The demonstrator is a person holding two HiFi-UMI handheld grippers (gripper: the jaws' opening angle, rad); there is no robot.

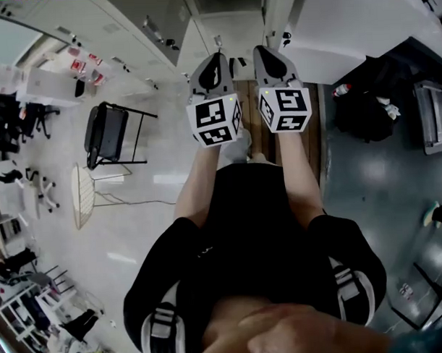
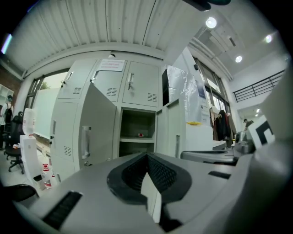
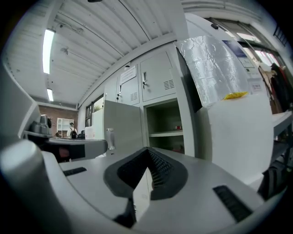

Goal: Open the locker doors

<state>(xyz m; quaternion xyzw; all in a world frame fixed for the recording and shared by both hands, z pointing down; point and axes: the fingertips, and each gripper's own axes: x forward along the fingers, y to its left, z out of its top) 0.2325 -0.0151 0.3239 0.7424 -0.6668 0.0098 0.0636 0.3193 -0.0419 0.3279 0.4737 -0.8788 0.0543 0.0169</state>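
Head view: the left gripper (image 1: 217, 58) and right gripper (image 1: 266, 55) point level, side by side, towards the locker (image 2: 137, 87). Both sets of jaws are pressed together, empty.

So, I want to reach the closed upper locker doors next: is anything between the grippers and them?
Nothing visible does. Only air lies between the left gripper, the right gripper and the closed upper doors. The open lower door hangs out below them, to the left.

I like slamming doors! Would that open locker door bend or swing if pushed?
Probably swings: the door hangs open from one edge. Likely stiff, as it looks like flat metal. Its handle may give grip.
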